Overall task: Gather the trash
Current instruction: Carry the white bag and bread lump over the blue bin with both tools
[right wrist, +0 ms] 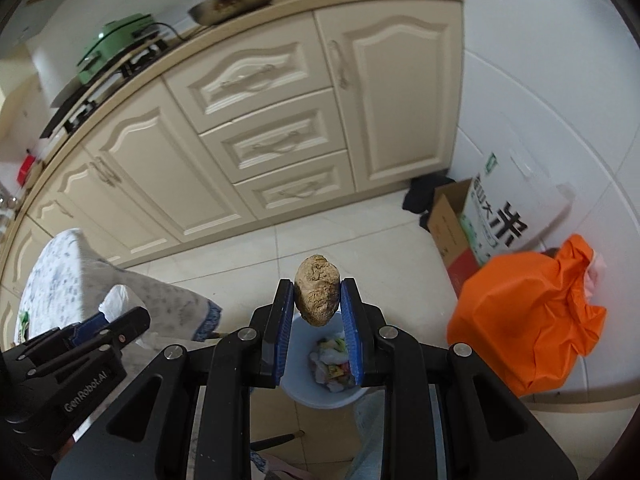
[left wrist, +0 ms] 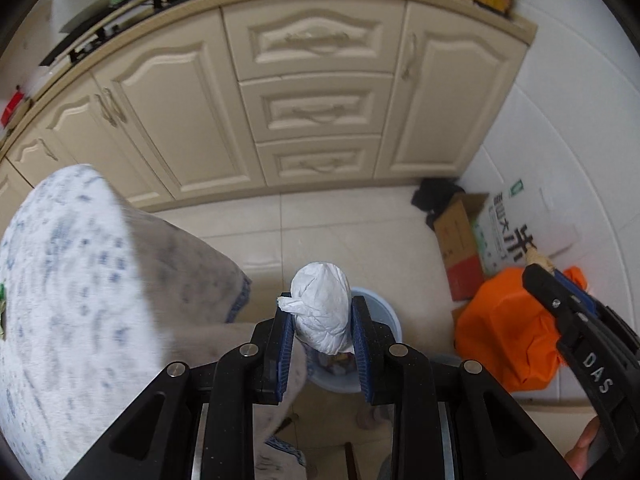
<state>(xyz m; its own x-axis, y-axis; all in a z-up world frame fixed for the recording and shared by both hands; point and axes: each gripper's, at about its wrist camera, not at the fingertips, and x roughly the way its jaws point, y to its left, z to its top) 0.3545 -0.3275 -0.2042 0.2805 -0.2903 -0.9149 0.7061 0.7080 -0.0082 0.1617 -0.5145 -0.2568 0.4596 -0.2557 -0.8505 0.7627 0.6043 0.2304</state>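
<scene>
My left gripper [left wrist: 320, 312] is shut on a crumpled white paper wad [left wrist: 321, 306] and holds it above a pale blue trash bin [left wrist: 384, 316] on the floor. My right gripper [right wrist: 316, 300] is shut on a brown crumpled lump [right wrist: 317, 290], held over the same bin [right wrist: 320, 398], which holds several scraps of trash [right wrist: 332, 360]. The right gripper shows at the right edge of the left wrist view [left wrist: 580, 320]. The left gripper shows at the lower left of the right wrist view [right wrist: 100, 336], with the white wad [right wrist: 116, 302] in it.
A table with a blue-patterned white cloth [left wrist: 80, 280] stands to the left. Cream kitchen cabinets [left wrist: 312, 108] are behind. An orange plastic bag [right wrist: 528, 316], a cardboard box [right wrist: 448, 224] and a rice sack [right wrist: 508, 208] sit by the right wall.
</scene>
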